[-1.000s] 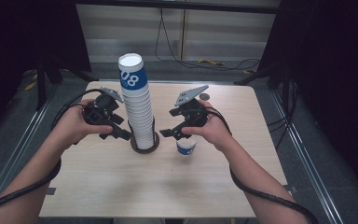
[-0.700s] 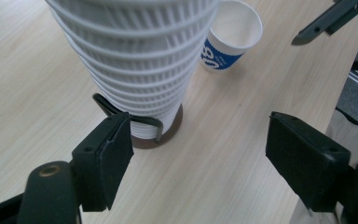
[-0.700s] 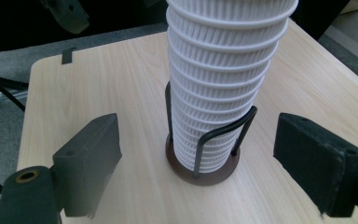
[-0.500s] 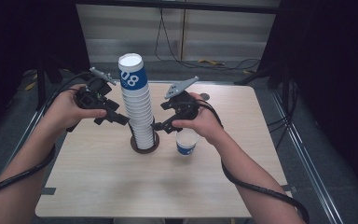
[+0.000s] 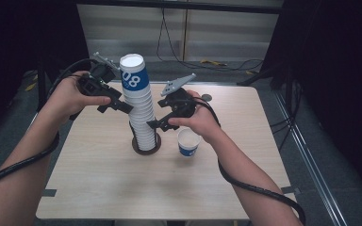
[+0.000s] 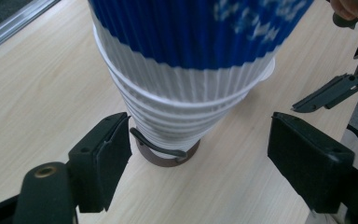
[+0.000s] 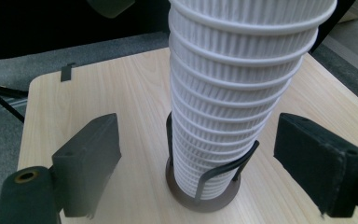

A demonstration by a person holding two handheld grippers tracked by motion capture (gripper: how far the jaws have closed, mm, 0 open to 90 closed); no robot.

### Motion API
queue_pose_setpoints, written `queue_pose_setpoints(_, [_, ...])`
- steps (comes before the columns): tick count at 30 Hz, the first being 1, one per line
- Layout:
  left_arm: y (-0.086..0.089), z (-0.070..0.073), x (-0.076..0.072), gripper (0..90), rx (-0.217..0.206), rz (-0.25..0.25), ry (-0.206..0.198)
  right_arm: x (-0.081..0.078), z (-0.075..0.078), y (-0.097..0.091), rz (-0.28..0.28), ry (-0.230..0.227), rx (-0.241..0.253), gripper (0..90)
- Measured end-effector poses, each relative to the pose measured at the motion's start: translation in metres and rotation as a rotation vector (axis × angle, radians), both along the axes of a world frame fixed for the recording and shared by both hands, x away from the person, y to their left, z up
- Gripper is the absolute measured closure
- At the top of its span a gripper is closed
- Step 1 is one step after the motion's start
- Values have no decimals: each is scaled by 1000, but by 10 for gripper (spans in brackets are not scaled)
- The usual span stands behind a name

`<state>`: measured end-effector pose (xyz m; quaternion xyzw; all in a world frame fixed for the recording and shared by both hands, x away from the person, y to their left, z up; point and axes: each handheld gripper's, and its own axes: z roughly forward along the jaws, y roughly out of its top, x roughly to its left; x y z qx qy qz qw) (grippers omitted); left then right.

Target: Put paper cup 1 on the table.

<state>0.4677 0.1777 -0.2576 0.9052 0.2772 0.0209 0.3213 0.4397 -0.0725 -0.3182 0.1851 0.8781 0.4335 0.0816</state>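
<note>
While cup stack (image 5: 140, 110) stood in holder (image 5: 146, 146) mid-table, left gripper (image 5: 122, 106), jaws just opening, flanked it loosely under top cup (image 5: 133, 75); right gripper (image 5: 156, 124) released lower. Probably separating top cup; next needs firm clamp, straight lift.

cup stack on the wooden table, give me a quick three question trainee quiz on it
1. True or false: the single white-and-blue paper cup lies on its side.
2. What holds the base of the tall stack of ribbed white paper cups? A) brown ring holder B) a bowl C) tape
3. Which gripper is higher up the stack?

Key: 1 false, it stands upright, open end up. 2 A, the brown ring holder. 3 the left gripper, near the blue-banded top cup; the right gripper is lower.
</note>
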Motion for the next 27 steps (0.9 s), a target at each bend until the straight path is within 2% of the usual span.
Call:
queue_pose_setpoints(3, [-1, 6, 3, 212, -4, 8, -2, 2, 2, 1, -11, -10, -7, 139])
queue_pose_setpoints(6, [-3, 11, 5, 211, -13, 11, -7, 4, 3, 2, -23, -15, 7, 139])
queue_pose_setpoints(8, [-4, 13, 7, 209, -1, -2, -16, 5, 4, 3, -29, -19, 8, 139])
queue_pose_setpoints(9, [-6, 14, 7, 209, -16, 15, -13, 6, 4, 4, -32, -20, 13, 139])
queue_pose_setpoints(12, [-9, 18, 8, 203, -30, 20, -23, 8, 6, 5, -40, -20, 31, 138])
queue_pose_setpoints(15, [-12, 20, 11, 200, -14, 4, -33, 10, 7, 8, -58, -20, 33, 138])
queue_pose_setpoints(19, [-18, 18, 13, 176, -32, 17, -52, 14, 8, 13, -76, -19, 58, 140])
queue_pose_setpoints(21, [-18, 16, 15, 160, -21, 8, -52, 17, 8, 17, -85, -8, 76, 141])
queue_pose_setpoints(23, [-19, 14, 15, 151, -38, 12, -49, 18, 9, 19, -91, -10, 84, 143])
queue_pose_setpoints(27, [-20, 10, 16, 134, -38, 13, -56, 20, 9, 22, -96, -18, 98, 144])
